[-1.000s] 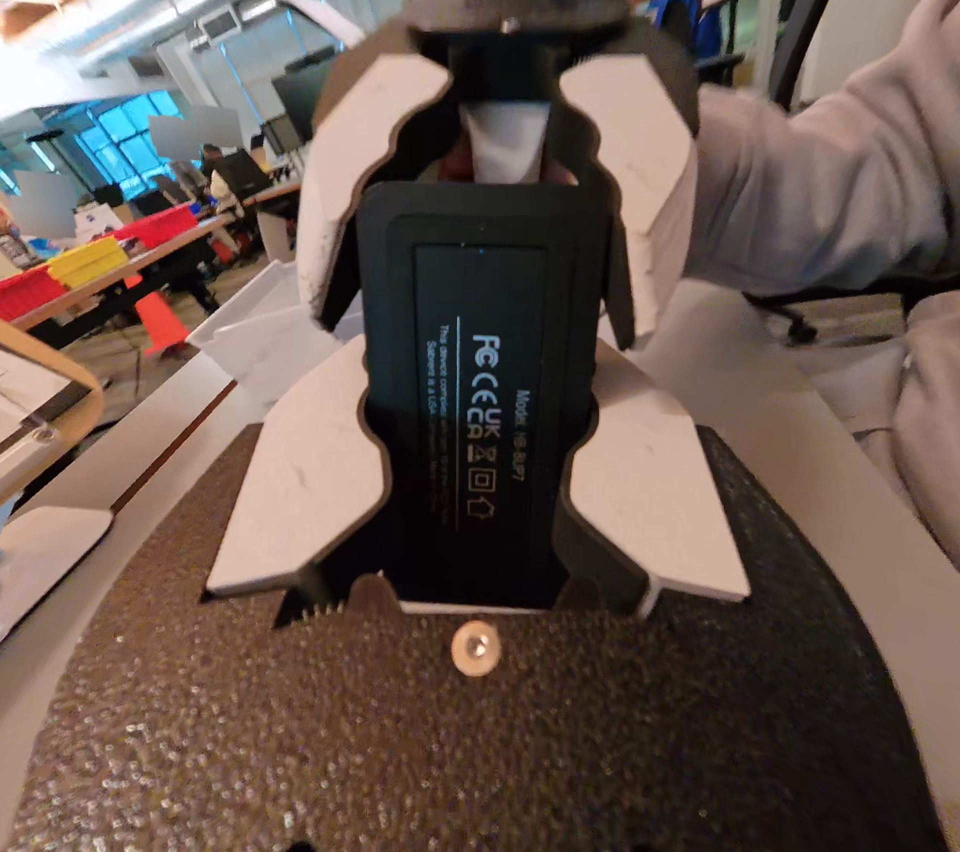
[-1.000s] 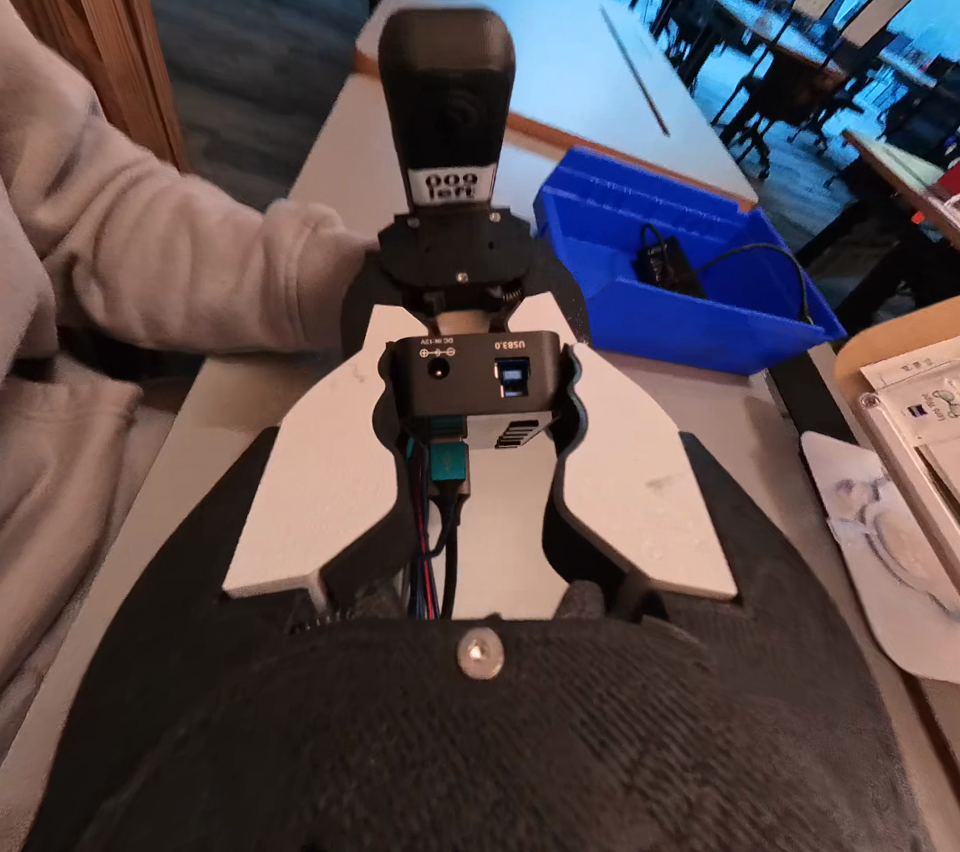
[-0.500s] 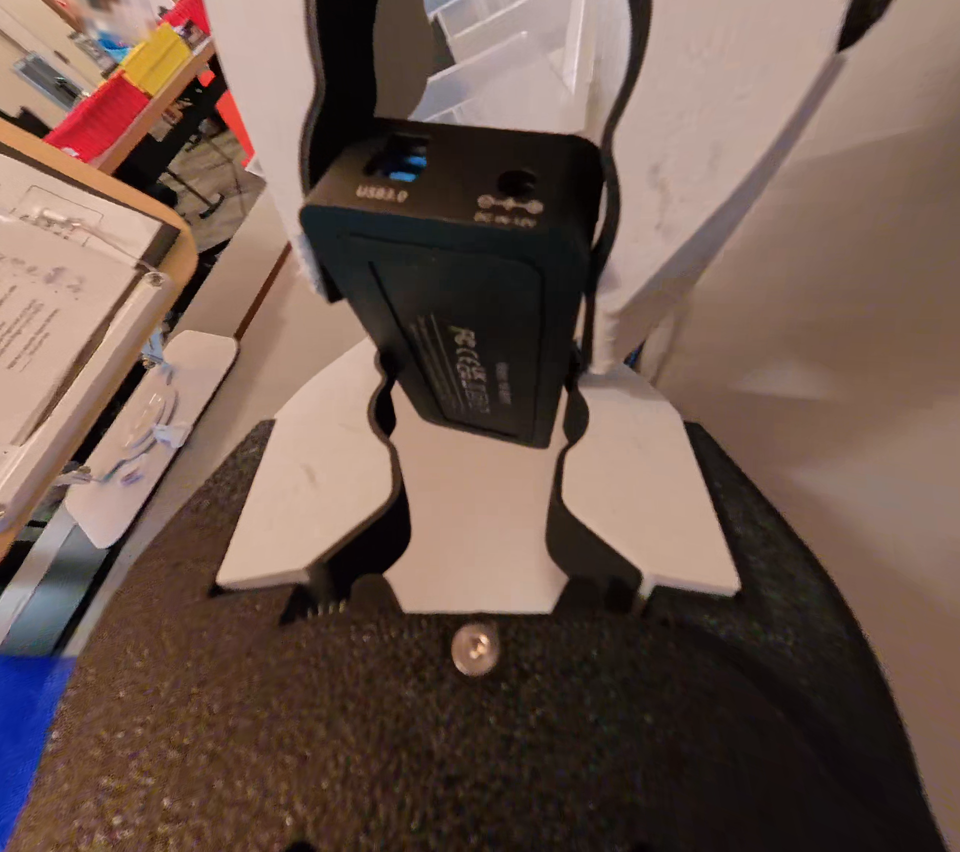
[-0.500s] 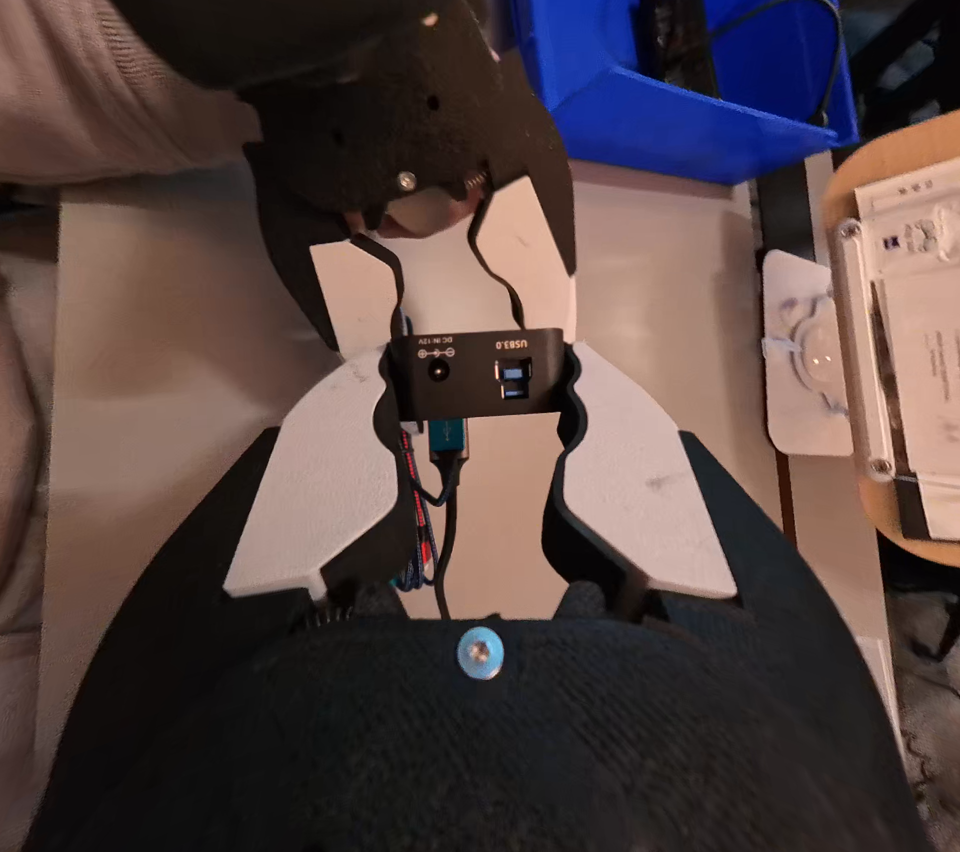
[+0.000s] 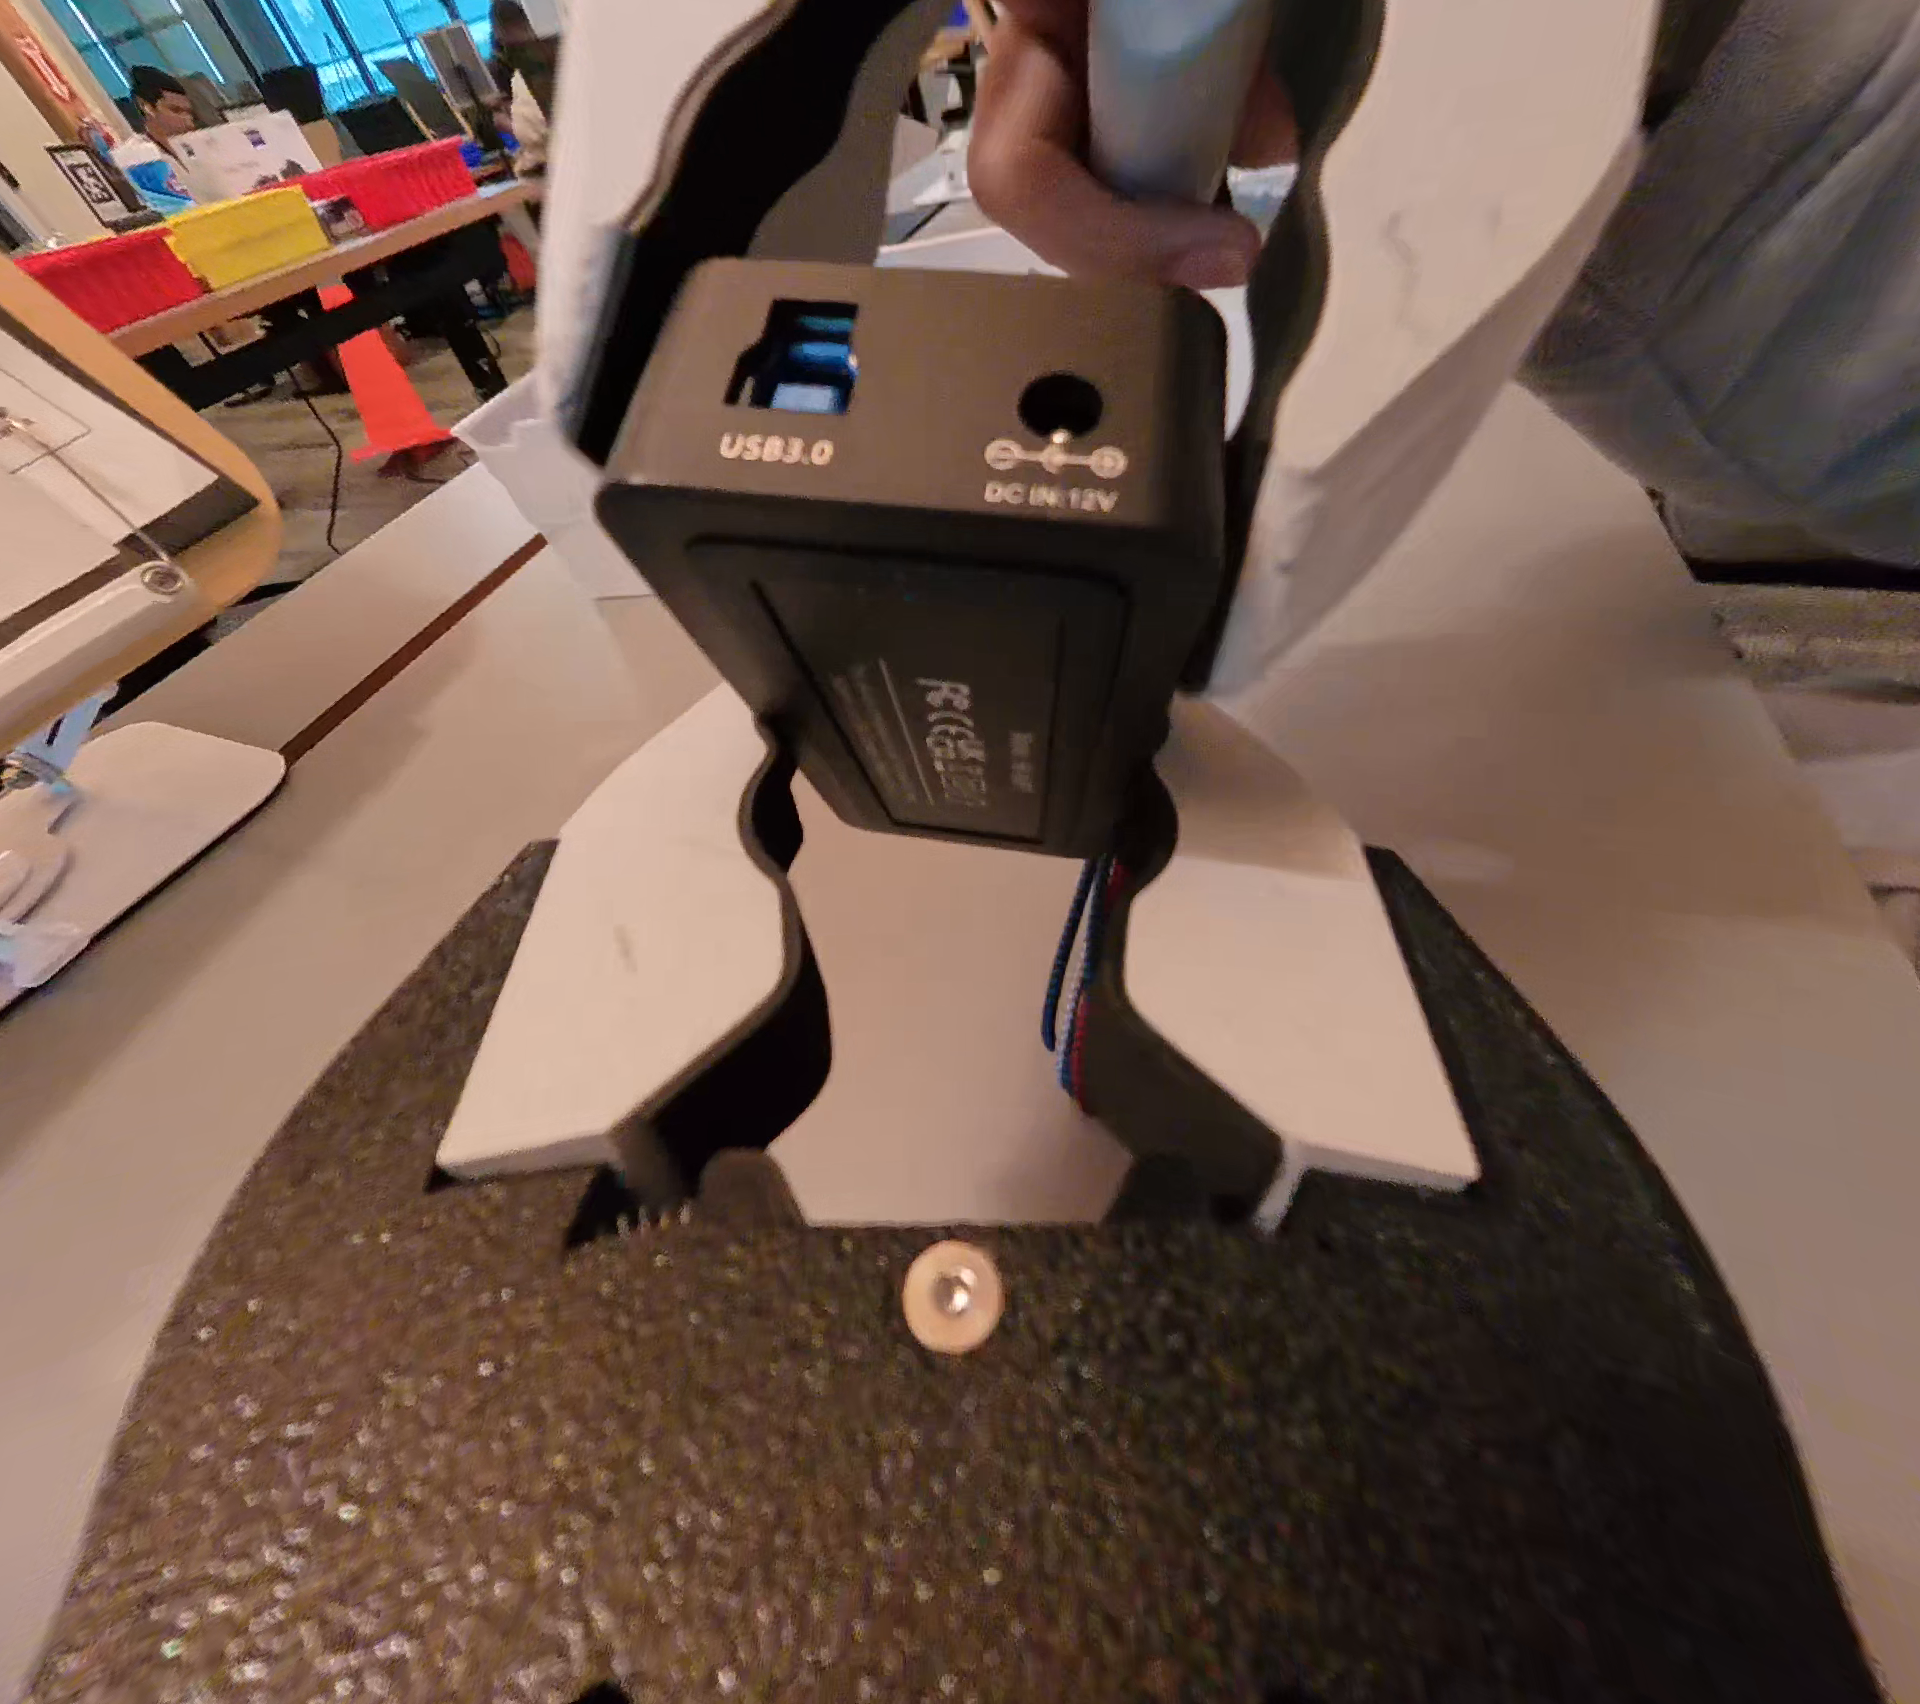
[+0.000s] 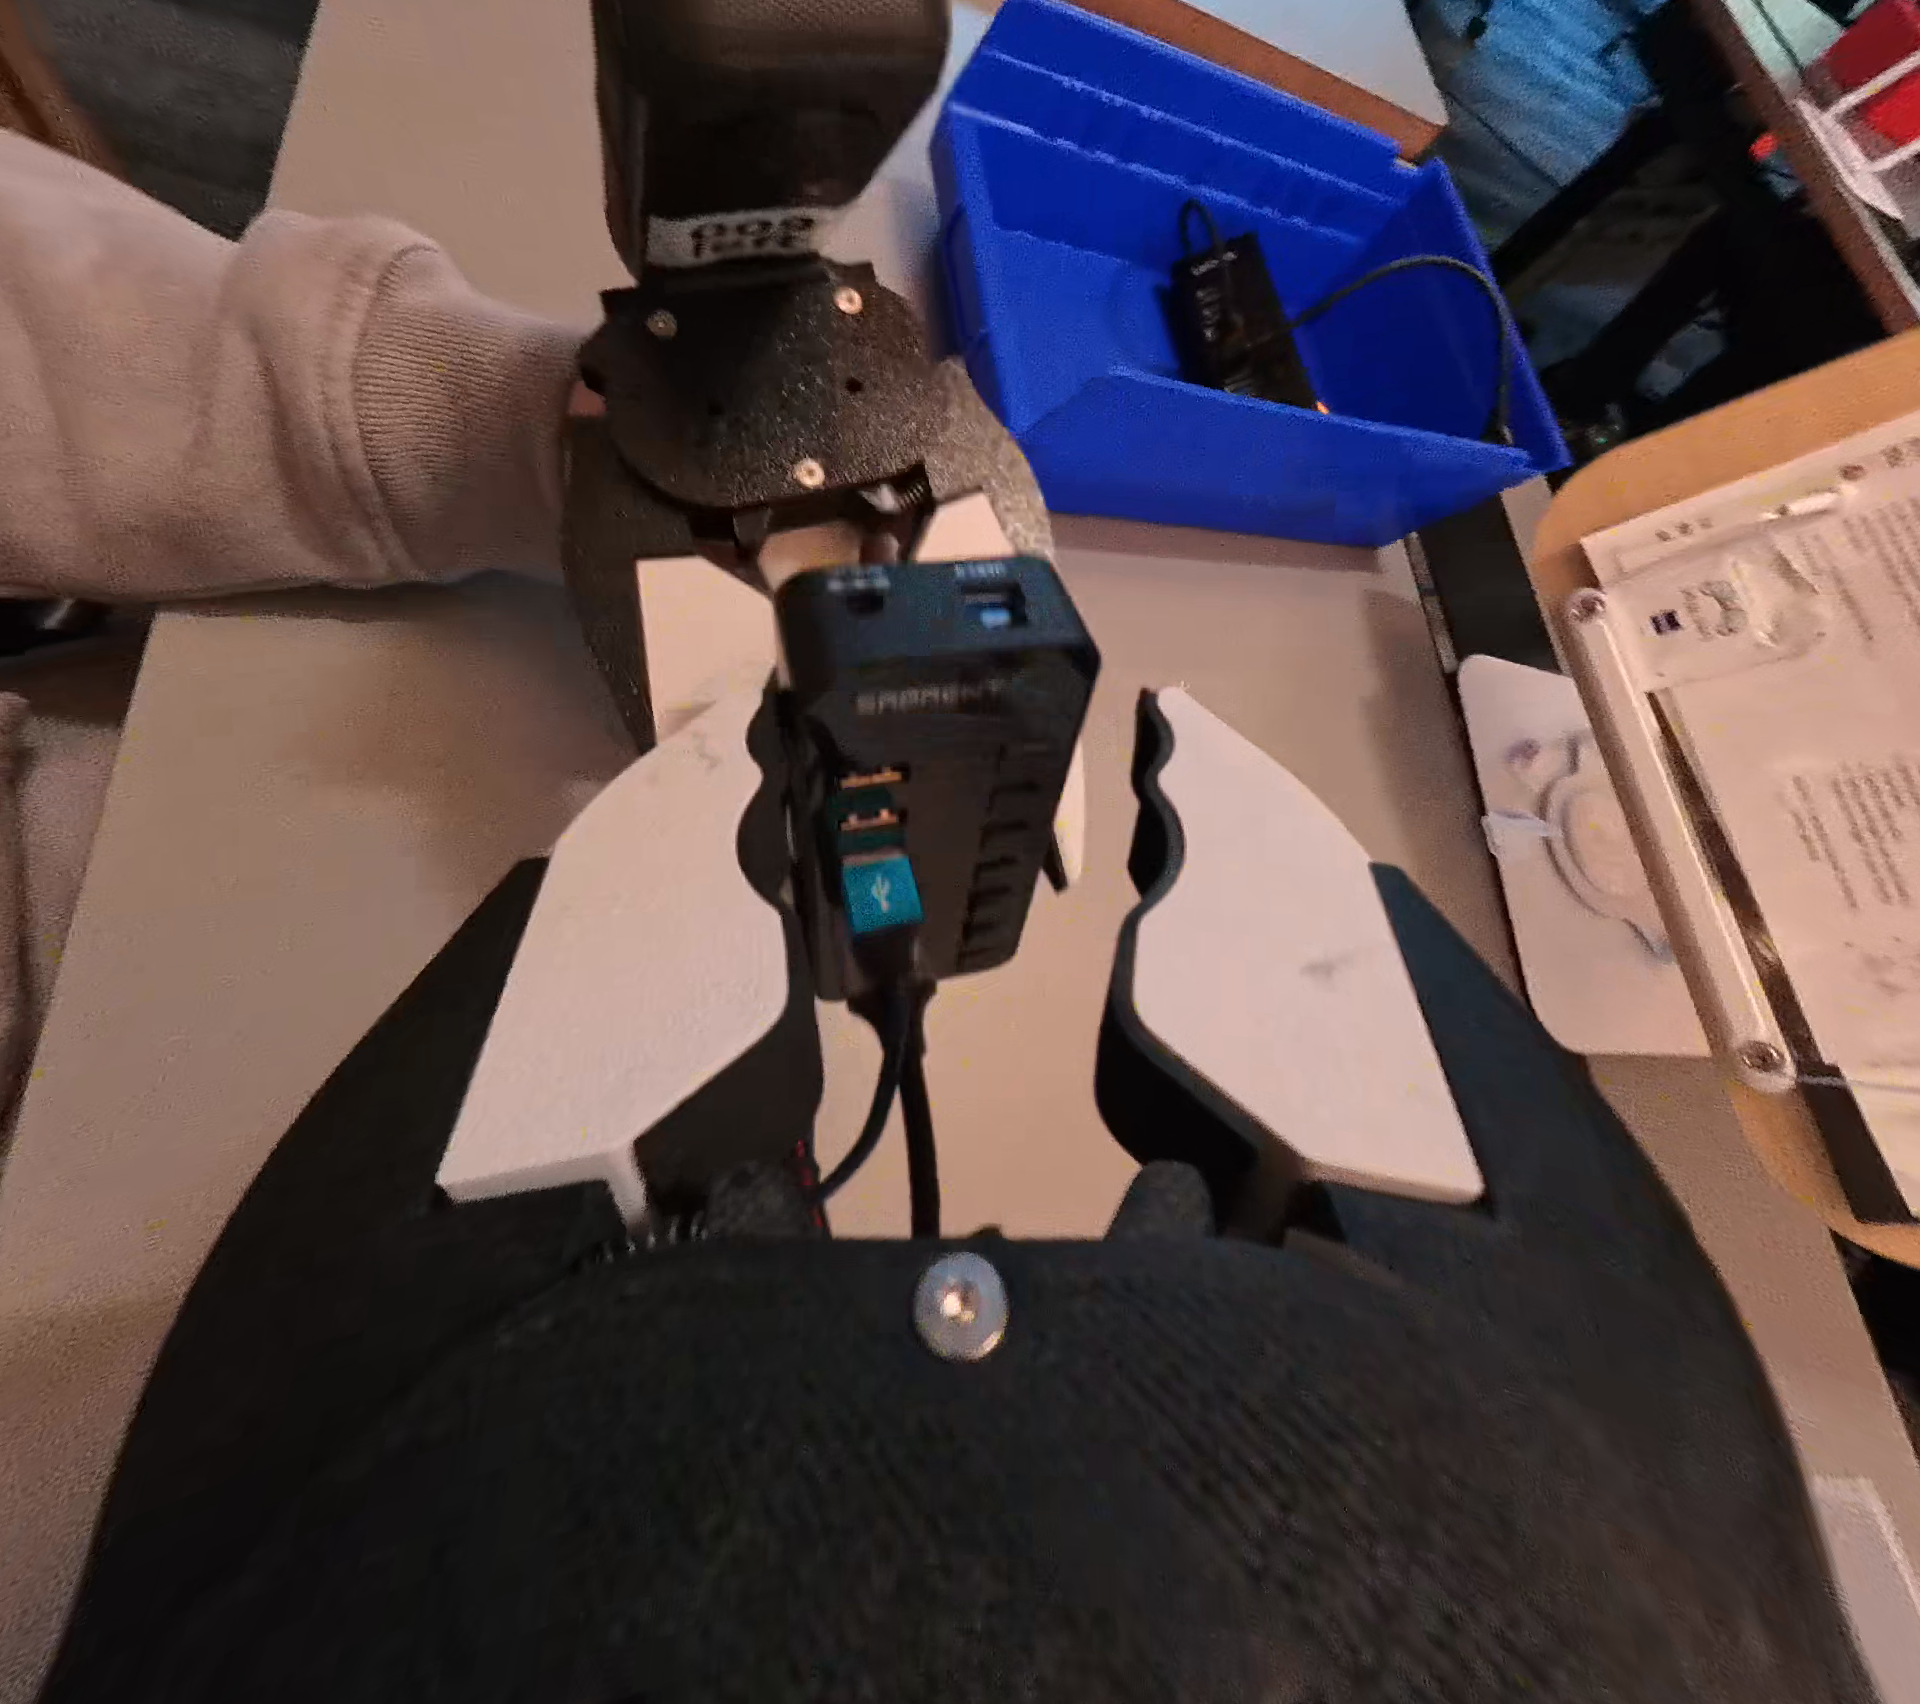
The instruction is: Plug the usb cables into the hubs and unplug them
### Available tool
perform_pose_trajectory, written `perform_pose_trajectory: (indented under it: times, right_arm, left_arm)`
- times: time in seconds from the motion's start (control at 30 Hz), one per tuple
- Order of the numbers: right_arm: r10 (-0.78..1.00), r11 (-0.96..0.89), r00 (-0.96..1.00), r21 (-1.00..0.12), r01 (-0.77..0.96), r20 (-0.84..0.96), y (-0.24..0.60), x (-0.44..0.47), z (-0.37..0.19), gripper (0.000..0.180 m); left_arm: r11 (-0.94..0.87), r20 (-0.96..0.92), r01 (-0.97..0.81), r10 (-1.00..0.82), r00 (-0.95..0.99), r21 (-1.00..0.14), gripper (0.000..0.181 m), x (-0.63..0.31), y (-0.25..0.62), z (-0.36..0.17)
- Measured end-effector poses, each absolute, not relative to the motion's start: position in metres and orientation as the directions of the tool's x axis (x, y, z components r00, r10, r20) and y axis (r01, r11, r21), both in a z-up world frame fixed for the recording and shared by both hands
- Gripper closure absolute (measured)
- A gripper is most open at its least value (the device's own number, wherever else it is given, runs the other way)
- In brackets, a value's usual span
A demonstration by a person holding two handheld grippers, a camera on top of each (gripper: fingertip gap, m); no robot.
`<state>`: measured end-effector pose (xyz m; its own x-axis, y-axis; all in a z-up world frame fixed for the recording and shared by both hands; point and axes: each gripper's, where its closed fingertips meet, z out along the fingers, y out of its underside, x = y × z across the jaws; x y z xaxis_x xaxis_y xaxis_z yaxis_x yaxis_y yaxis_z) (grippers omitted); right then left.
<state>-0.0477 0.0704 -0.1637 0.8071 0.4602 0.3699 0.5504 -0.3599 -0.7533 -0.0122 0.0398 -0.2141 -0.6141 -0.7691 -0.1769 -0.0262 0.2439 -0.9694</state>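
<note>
Hub first, from the left wrist view: the black USB hub (image 5: 914, 574) hangs off the table, its long axis running from 12 to 6 o'clock. The end face with the blue port is at 12. The lower end is pinched between the tips of the left gripper (image 5: 961, 807), which is clenched on it. A braided red-and-blue cable (image 5: 1081, 958) trails out at 5 o'clock, beside the right finger.

From the right wrist view, the right gripper (image 6: 956, 719) is released, jaws spread. Its left finger lies against the hub's side and its right finger stands apart at 3 o'clock. The hub again runs 12 to 6. A teal USB plug (image 6: 878, 896) sits in a side port, its black cable (image 6: 920, 1135) dropping toward 6. This gripper is much nearer the plug. Pulling it would likely mean closing on the teal shell and drawing toward 6, along the hub's length. A blue bin (image 6: 1195, 449) rests at 1 o'clock.
</note>
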Motion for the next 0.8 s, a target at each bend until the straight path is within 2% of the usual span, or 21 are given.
perform_pose_trajectory:
  times: [0.13, 0.5, 0.6, 0.73, 0.8]
  right_arm:
    - [0.395, -0.348, 0.854, -0.805, 0.481, 0.339, 0.055, -0.032, -0.155, 0.116]
    - [0.465, -0.306, 0.839, -0.837, 0.453, 0.284, 0.044, -0.037, -0.183, 0.164]
    - [0.466, -0.295, 0.822, -0.819, 0.493, 0.327, 0.044, -0.037, -0.184, 0.165]
    - [0.499, -0.314, 0.819, -0.822, 0.474, 0.282, 0.041, -0.040, -0.184, 0.159]
    - [0.497, -0.315, 0.827, -0.833, 0.455, 0.264, 0.042, -0.040, -0.183, 0.165]
  left_arm:
    - [0.194, -0.149, -0.014, -0.797, -0.585, -0.981, 0.119, -0.013, 0.053, -0.208]
    - [0.216, -0.168, -0.013, -0.792, -0.587, -0.976, 0.119, -0.011, 0.049, -0.211]
    - [0.233, -0.179, -0.015, -0.786, -0.592, -0.972, 0.119, -0.011, 0.048, -0.214]
    - [0.251, -0.197, -0.008, -0.781, -0.593, -0.968, 0.119, -0.011, 0.046, -0.214]
    - [0.251, -0.200, -0.003, -0.781, -0.592, -0.968, 0.120, -0.011, 0.045, -0.213]
